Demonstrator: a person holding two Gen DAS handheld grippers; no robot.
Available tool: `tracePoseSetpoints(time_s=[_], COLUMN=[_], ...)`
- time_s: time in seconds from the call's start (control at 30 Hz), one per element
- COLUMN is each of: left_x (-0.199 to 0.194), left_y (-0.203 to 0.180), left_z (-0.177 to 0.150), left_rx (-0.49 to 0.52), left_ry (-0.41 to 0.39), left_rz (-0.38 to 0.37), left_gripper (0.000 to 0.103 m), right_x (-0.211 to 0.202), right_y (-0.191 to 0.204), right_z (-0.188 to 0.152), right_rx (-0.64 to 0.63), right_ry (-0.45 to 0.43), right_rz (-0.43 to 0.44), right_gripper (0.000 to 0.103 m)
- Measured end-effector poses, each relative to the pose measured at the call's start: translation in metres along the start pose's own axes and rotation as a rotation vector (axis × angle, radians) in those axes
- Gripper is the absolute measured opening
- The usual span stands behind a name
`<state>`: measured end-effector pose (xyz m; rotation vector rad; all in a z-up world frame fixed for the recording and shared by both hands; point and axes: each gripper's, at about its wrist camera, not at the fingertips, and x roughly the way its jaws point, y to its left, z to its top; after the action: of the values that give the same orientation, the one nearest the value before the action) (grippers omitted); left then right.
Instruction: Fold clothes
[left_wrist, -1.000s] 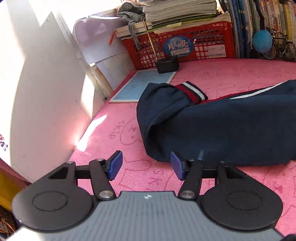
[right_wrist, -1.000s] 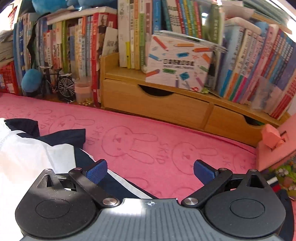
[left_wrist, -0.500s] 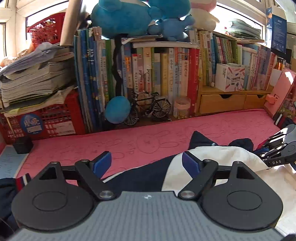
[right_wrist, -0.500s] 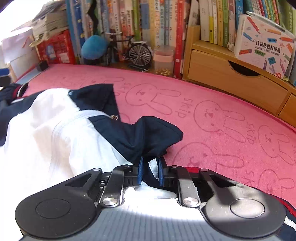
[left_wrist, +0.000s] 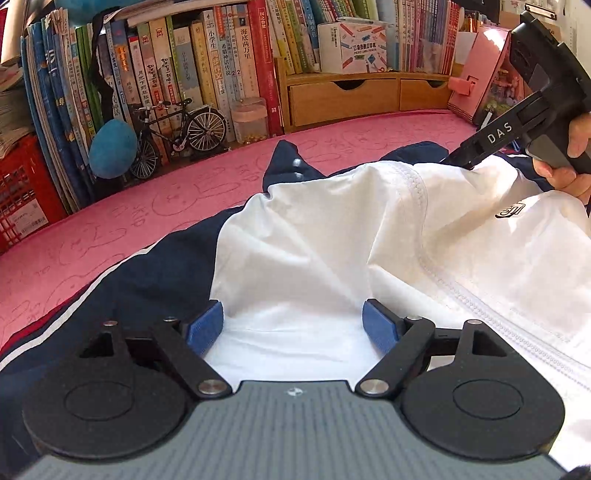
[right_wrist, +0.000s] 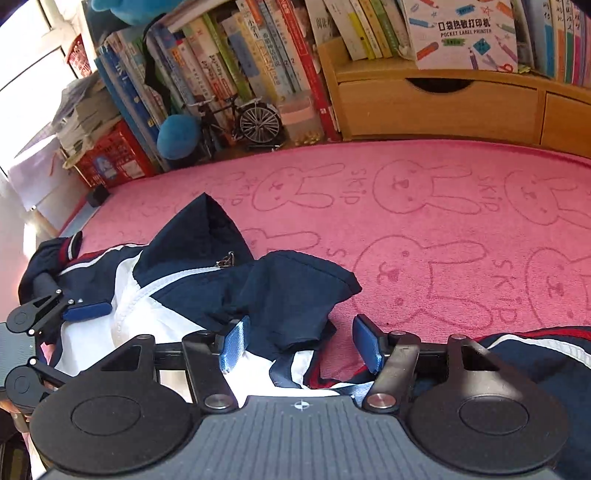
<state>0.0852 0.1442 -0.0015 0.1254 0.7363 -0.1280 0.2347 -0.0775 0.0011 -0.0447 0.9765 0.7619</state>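
A navy and white jacket with red and white stripes lies crumpled on the pink bunny-print mat. My left gripper is open, its blue pads either side of the white front panel, low over the cloth. My right gripper is open just above the navy collar and the striped edge; nothing is held. The right gripper's body also shows in the left wrist view, and the left gripper shows in the right wrist view. A zipper pull lies near the collar.
Books line the back of the mat. A model bicycle, a blue ball, a red basket, a wooden drawer unit and a pink box stand there too.
My right gripper has opened and let go of the navy collar it was pinching half a second ago. My left gripper swung from the sleeve end to the white panel and came lower.
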Motion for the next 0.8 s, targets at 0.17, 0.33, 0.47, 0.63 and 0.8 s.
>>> tracePoseSetpoints(time_s=[0.17, 0.33, 0.47, 0.63, 0.8], left_x=[-0.002, 0.011, 0.023, -0.009, -0.053], left_y=[-0.006, -0.007, -0.001, 0.02, 0.031], left_z=[0.009, 0.033, 0.033, 0.002, -0.033], left_rx=[0.036, -0.005, -0.04, -0.124, -0.239], left_ry=[-0.03, -0.07, -0.034, -0.032, -0.028], left_rz=[0.047, 0.106, 0.189, 0.202, 0.221], left_gripper=[0.084, 0.085, 0.085, 0.085, 0.085], right_x=[0.0, 0.012, 0.032, -0.032, -0.067], right_y=[0.046, 0.044, 0.01, -0.019, -0.087], right_z=[0.01, 0.067, 0.093, 0.031, -0.029], right_rx=[-0.31, -0.396, -0.269, -0.239, -0.281], right_ry=[-0.191, -0.389, -0.334, -0.407, -0.287], right_rz=[-0.314, -0.514, -0.575, -0.577, -0.947], right_gripper=[0.01, 0.014, 0.042, 0.092, 0.096])
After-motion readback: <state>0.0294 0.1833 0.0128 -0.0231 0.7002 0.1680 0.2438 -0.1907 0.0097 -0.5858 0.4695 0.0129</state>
